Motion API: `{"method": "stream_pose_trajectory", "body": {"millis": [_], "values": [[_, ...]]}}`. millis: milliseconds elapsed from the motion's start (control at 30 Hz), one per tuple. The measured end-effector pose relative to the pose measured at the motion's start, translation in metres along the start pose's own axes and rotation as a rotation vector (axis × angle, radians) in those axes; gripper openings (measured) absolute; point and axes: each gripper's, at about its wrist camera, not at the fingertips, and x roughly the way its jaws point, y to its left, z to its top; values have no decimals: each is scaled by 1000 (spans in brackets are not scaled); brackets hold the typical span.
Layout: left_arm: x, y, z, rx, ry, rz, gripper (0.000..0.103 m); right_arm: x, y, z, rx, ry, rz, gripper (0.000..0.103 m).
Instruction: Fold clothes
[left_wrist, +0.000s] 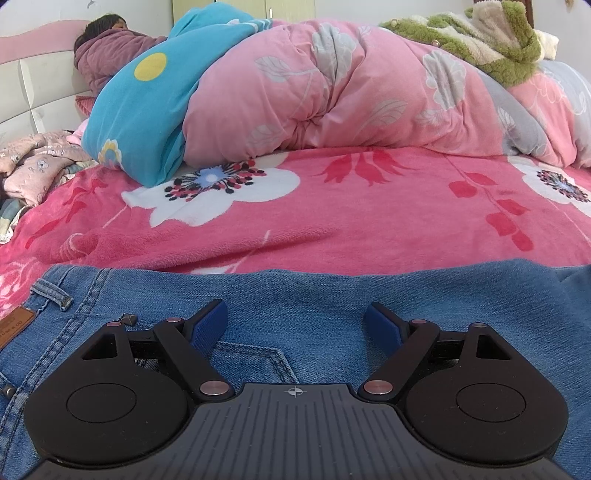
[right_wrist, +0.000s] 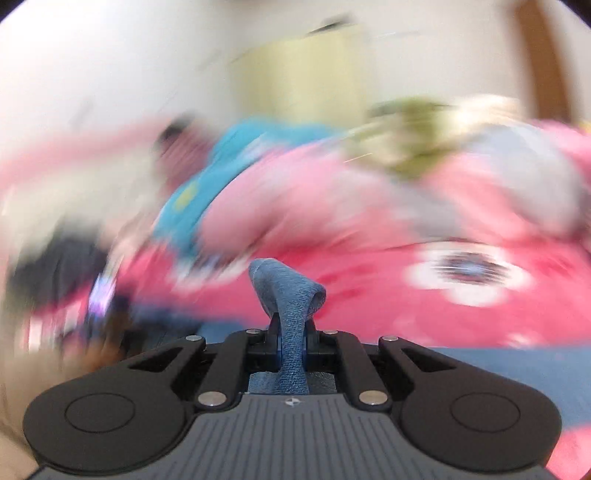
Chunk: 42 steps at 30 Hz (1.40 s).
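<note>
Blue denim jeans (left_wrist: 295, 295) lie spread on the pink flowered bedspread (left_wrist: 332, 229), with a belt loop and leather patch at the left. My left gripper (left_wrist: 295, 321) rests low over the jeans near a stitched pocket, jaws wide apart, nothing between the blue pads (left_wrist: 210, 325). In the blurred right wrist view my right gripper (right_wrist: 291, 328) is shut on a pinched fold of the denim (right_wrist: 291, 295), which sticks up between the jaws above the bed.
A pink floral quilt (left_wrist: 332, 92) and a blue duvet (left_wrist: 140, 110) are heaped at the back of the bed, with a green fleece (left_wrist: 480, 40) on top. A person (left_wrist: 107, 48) lies by the headboard at the left. Crumpled pink clothes (left_wrist: 33, 162) sit at the left edge.
</note>
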Motion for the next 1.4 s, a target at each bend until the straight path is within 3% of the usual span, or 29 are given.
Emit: {"method": "stream_pose_trajectory", "body": {"millis": [100, 167, 267, 300, 333, 367, 433, 533, 600, 667, 733, 833, 933, 967, 1067, 1267, 1367, 1400], "values": [[0, -1, 0, 4, 2, 3, 83, -24, -83, -1, 261, -54, -88, 9], [0, -1, 1, 6, 3, 5, 83, -22, -130, -14, 404, -30, -104, 10], [0, -2, 0, 11, 3, 8, 84, -3, -182, -32, 516, 34, -144, 23], [0, -2, 0, 12, 3, 9, 84, 3, -197, -38, 559, 61, -169, 36], [0, -2, 0, 12, 3, 9, 84, 4, -209, -45, 614, 60, -212, 41], [0, -2, 0, 12, 3, 9, 84, 4, -220, -52, 664, 51, -249, 41], [-1, -2, 0, 11, 2, 9, 84, -17, -240, -64, 745, -30, -291, 44], [-1, -2, 0, 11, 2, 9, 84, -65, -272, -67, 854, -193, -422, 46], [-1, -2, 0, 11, 2, 9, 84, -79, -264, -54, 791, -234, -511, 46], [0, -2, 0, 11, 3, 8, 84, -61, -235, -32, 663, -197, -459, 46], [0, -1, 1, 11, 6, 9, 84, -23, -196, -6, 516, -116, -325, 46], [0, -1, 1, 9, 11, 6, 84, 64, -110, 31, 203, 79, -109, 46], [1, 0, 3, 12, 22, 1, 84, 154, -27, 35, 71, 323, 210, 44], [1, 1, 3, 8, 24, -3, 84, 180, -3, 32, 12, 386, 258, 44], [1, 3, 3, -3, 23, -15, 84, 240, 55, 18, -230, 491, 270, 43], [1, 4, 2, -6, 19, -18, 84, 262, 95, -18, -509, 510, 199, 33], [1, 4, 2, -8, 18, -20, 84, 267, 101, -30, -591, 494, 172, 13], [1, 4, 2, -9, 19, -21, 84, 268, 102, -31, -600, 483, 158, 2]]}}
